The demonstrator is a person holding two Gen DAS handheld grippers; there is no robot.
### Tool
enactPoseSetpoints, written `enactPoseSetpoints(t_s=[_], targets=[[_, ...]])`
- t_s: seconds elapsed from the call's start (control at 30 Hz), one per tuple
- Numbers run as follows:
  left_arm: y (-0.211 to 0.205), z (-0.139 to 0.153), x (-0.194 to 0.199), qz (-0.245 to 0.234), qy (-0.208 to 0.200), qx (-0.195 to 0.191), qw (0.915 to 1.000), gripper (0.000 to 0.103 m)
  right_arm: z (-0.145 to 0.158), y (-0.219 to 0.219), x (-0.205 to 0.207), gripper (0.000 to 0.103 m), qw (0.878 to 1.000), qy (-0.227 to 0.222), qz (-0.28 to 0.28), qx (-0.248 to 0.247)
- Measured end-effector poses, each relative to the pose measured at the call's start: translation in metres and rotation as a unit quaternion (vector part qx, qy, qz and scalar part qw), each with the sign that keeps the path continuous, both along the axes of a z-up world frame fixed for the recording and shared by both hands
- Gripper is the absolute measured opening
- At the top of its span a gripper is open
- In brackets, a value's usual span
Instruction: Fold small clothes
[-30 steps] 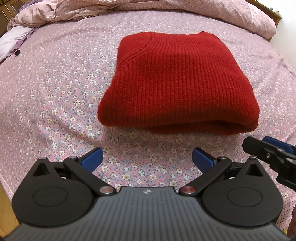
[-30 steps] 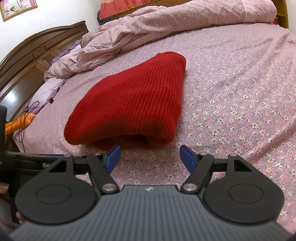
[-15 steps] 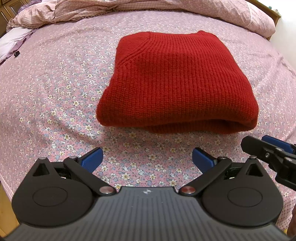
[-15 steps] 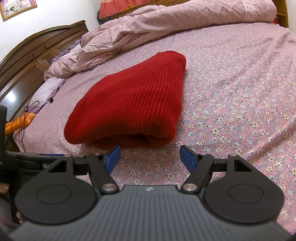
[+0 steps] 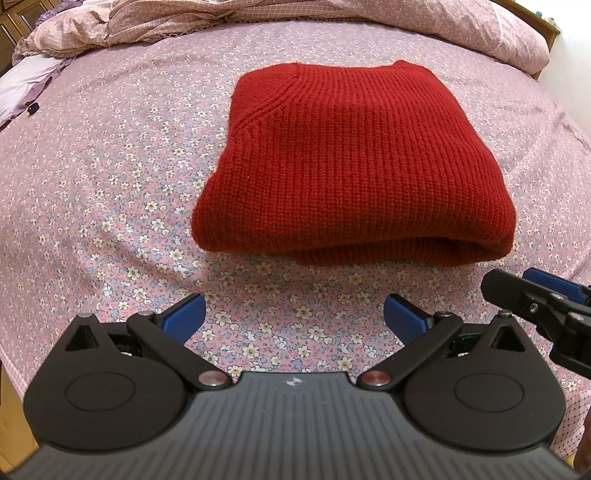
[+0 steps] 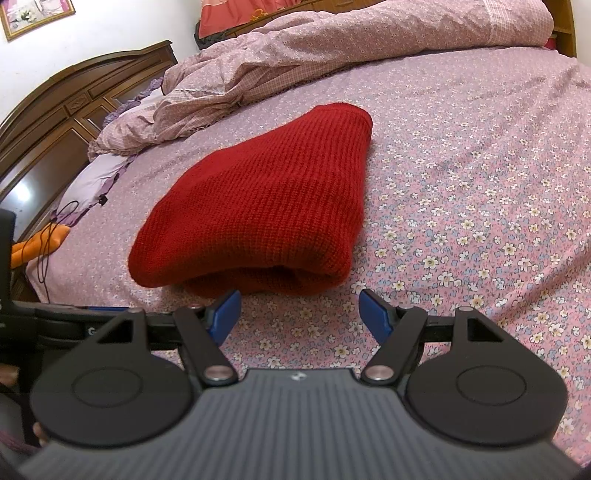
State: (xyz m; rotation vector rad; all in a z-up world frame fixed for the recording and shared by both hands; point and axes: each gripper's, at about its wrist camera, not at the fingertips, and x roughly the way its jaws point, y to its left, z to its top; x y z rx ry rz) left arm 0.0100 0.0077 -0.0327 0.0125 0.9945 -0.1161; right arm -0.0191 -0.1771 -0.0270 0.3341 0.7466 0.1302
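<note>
Your red knit sweater (image 5: 351, 166) lies folded into a thick block on the bed, rounded fold edge facing you, neckline end at the far side; it sits ahead of both tools and touches neither. Your left gripper (image 5: 293, 319) hangs over bare sheet just short of that fold edge, jaws standing apart, nothing between the blue pads (image 5: 184, 317); the sweater is ahead of it and slightly to the right. Your right gripper (image 6: 299, 314) is near the sweater's right front corner, jaws apart too, empty; its left pad (image 6: 225, 314) sits just below the fold edge with a strip of sheet showing between, and most of the sweater runs off to its upper left. In the left wrist view the right gripper's tip pokes in at the right edge, beside the left tool, clear of the sweater. Surface: pink floral bedsheet (image 5: 92, 184), a few soft wrinkles; bunched pink duvet (image 6: 295, 55) along the far side. Room: dark carved wooden headboard (image 6: 74, 110) at left, lilac pillow (image 6: 96, 177) against it, orange item (image 6: 37, 243) with a thin black cable at the bed's left edge; framed picture (image 6: 33, 14) on the white wall.
</note>
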Motion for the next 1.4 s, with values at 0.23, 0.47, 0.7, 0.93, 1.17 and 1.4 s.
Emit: enactPoseSetpoints(t_s=[0.23, 0.47, 0.7, 0.93, 1.17, 1.4], targets=[[-0.0002, 0.0002, -0.0001, 0.000, 0.000, 0.000, 1.0000, 0.103, -0.0001, -0.0001, 0.0000, 0.072, 1.000, 0.000, 0.000, 0.000], [-0.0003, 0.0002, -0.0001, 0.000, 0.000, 0.001, 1.0000, 0.103, -0.0001, -0.0003, 0.0001, 0.072, 1.000, 0.000, 0.000, 0.000], [-0.0010, 0.0010, 0.0001, -0.002, 0.001, -0.002, 1.0000, 0.103, 0.0000, -0.0005, 0.0002, 0.072, 1.000, 0.000, 0.000, 0.000], [-0.0018, 0.0028, -0.0010, 0.002, -0.001, -0.001, 1.0000, 0.103, -0.0013, -0.0008, 0.0005, 0.072, 1.000, 0.002, 0.000, 0.001], [-0.0034, 0.0023, -0.0030, -0.007, -0.003, -0.003, 1.0000, 0.103, -0.0021, -0.0013, 0.0018, 0.072, 1.000, 0.002, 0.000, 0.001], [-0.0035, 0.0006, -0.0026, -0.009, -0.001, -0.002, 1.0000, 0.103, -0.0019, -0.0012, 0.0018, 0.072, 1.000, 0.003, 0.000, 0.001]])
